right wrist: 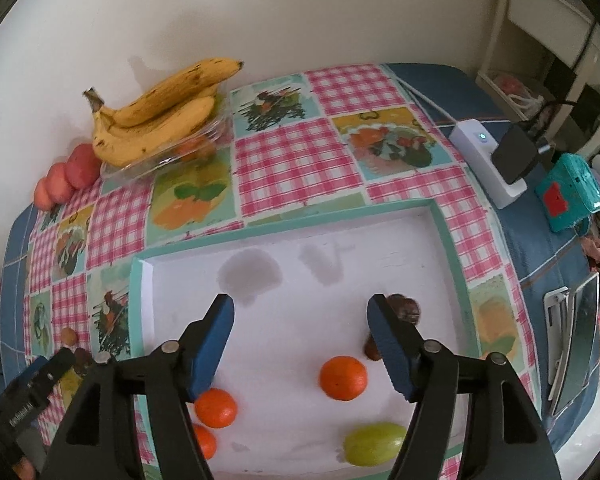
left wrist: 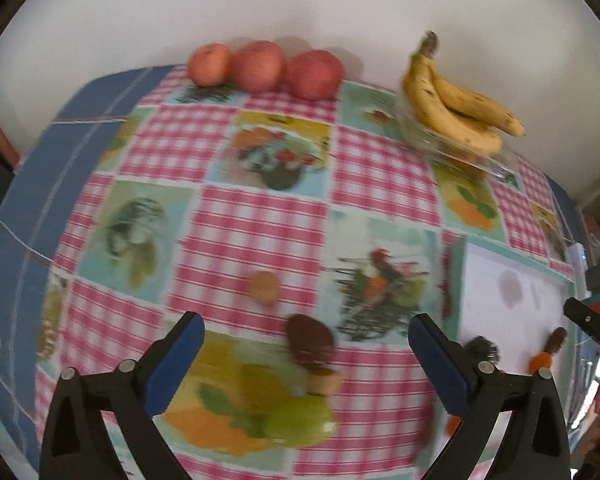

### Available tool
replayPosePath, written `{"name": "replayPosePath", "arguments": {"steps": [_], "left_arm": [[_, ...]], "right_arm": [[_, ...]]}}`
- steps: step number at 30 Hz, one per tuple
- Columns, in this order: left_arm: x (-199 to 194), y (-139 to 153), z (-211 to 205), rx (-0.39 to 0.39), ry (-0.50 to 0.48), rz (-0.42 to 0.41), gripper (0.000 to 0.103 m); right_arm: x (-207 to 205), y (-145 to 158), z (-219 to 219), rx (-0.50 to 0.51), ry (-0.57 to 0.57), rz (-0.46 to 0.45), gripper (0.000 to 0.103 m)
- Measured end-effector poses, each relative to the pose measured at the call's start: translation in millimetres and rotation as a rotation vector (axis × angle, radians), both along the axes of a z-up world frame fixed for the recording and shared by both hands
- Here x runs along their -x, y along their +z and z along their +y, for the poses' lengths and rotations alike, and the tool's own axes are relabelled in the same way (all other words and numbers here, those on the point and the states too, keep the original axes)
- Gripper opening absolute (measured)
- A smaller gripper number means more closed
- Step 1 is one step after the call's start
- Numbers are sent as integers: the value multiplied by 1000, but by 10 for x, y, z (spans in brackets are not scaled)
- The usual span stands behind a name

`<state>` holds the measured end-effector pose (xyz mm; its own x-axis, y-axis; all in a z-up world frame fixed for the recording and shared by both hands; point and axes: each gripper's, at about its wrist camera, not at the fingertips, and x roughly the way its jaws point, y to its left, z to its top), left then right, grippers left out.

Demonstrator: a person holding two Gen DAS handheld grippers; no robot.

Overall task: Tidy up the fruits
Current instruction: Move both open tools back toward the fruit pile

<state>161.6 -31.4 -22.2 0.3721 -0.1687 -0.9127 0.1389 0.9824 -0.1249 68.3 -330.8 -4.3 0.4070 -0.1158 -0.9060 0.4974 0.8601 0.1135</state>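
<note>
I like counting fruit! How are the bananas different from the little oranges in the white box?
The bananas are long, curved and yellow with dark spots; the little oranges are round and plain orange. The bananas sit joined in a bunch on a clear glass dish by the wall; the oranges lie apart from each other inside the white box. The bananas look much bigger. Neither is being held.

A bunch of spotted yellow bananas lies across a clear glass dish; three red apples line the wall; three tangerines, a green grape and dark dates lie in the white tray; small brown fruits rest on the bench.
</note>
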Motion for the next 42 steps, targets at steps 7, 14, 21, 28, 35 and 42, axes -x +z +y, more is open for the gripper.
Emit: {"name": "replayPosePath", "arguments": {"steps": [7,14,21,28,35,42], "left_arm": [[-20,198,440,-16,48,-48,103],[0,332,744,-25,84,-87,103],[43,363,954,0,123,-116,103],[32,398,1085,53,132,-157,103],[0,381,1122,85,134,-126,103],[-26,331,1115,66,148,-124,103]], "right_arm": [[-115,38,315,9,52,-1,86],[-216,98,712,18,125,-19,87],[-255,153,1056,33,166,-65,96],[-313,156,1347,-4,215,-102,98],[-459,25,1609,-11,279,-69,98],[-506,-123,1781,0,317,-48,98]]}}
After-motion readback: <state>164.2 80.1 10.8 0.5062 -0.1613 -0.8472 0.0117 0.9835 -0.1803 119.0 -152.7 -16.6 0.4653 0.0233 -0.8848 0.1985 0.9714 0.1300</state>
